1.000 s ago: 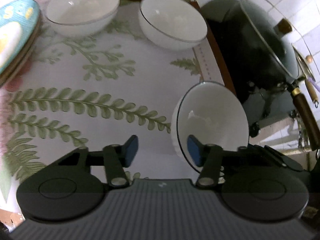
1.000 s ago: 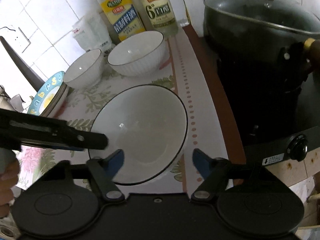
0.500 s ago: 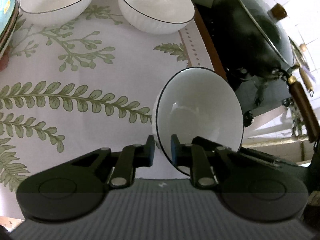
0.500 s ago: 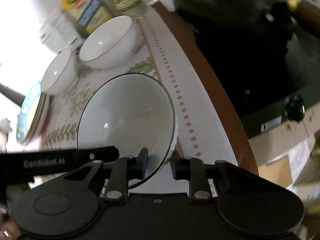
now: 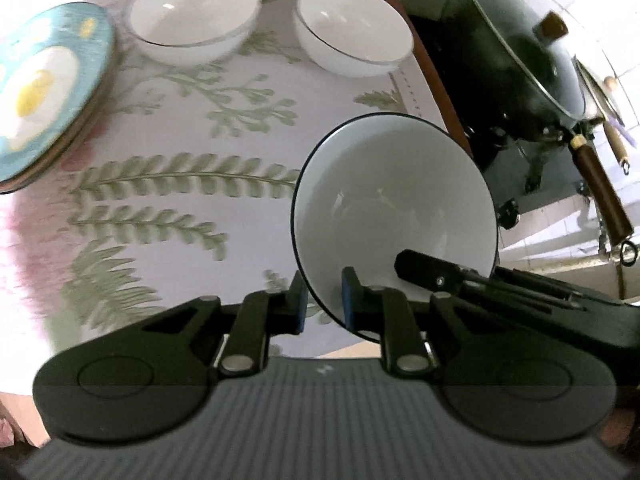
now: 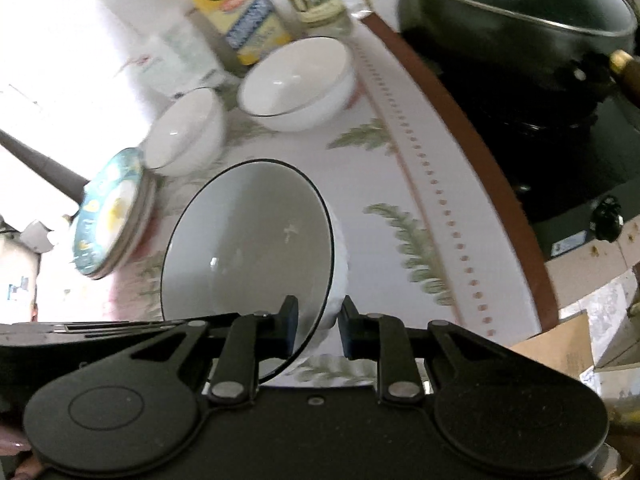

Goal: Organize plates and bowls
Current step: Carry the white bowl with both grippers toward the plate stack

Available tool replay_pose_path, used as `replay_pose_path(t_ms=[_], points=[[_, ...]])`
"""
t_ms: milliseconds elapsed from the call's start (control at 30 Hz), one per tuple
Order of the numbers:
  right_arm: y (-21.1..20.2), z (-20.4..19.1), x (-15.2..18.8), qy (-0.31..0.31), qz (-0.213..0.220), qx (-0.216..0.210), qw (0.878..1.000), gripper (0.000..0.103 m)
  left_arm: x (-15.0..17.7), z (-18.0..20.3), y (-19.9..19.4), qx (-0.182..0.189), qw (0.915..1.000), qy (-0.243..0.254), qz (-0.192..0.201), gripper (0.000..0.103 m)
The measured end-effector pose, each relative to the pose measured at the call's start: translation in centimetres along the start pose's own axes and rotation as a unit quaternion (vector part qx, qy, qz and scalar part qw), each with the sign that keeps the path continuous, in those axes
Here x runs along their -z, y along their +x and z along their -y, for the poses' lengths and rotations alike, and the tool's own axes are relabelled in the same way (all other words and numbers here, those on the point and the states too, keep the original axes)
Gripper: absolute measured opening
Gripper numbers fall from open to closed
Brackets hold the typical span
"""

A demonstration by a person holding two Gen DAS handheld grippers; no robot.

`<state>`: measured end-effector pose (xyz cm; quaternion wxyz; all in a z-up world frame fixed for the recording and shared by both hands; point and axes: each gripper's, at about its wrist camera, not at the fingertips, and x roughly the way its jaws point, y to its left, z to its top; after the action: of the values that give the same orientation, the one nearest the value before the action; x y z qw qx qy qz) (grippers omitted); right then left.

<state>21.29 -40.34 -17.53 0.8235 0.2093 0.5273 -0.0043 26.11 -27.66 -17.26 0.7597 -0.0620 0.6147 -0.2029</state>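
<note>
A white bowl with a dark rim (image 5: 394, 204) is held tilted above the fern-print tablecloth (image 5: 168, 140). My left gripper (image 5: 323, 304) is shut on its near left rim. My right gripper (image 6: 316, 330) is shut on its near right rim; the same bowl fills the middle of the right wrist view (image 6: 248, 248). Two more white bowls (image 5: 195, 16) (image 5: 352, 36) stand at the back of the table. A stack of plates with a blue patterned one on top (image 5: 44, 84) lies at the left.
A black lidded wok (image 5: 516, 60) with a wooden handle sits on a stove at the right, past the table's brown edge. Bottles (image 6: 244, 20) stand against the tiled wall behind the bowls. A cardboard box (image 6: 560, 344) is low at the right.
Both grippers closed on the bowl's rim, one on each side. The bowl has been lifted and tilted, and the view has pulled back from the table.
</note>
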Motion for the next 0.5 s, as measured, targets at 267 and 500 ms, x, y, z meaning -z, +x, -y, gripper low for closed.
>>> replay_pose_path(t_ms=[267,500], points=[[-0.4,-5.9,-0.3,-0.042,0.005,-0.023,0.999,0.026,0.1,-4.3,-4.6,-0.014,0.9991,-0.027,0.028,0.015],[1.0,-9.4,-1.3,-0.058,-0.002,-0.044,0.997,0.026,-0.2,-8.2,-5.7,-0.015,0.9973,-0.06,0.041,0.016]])
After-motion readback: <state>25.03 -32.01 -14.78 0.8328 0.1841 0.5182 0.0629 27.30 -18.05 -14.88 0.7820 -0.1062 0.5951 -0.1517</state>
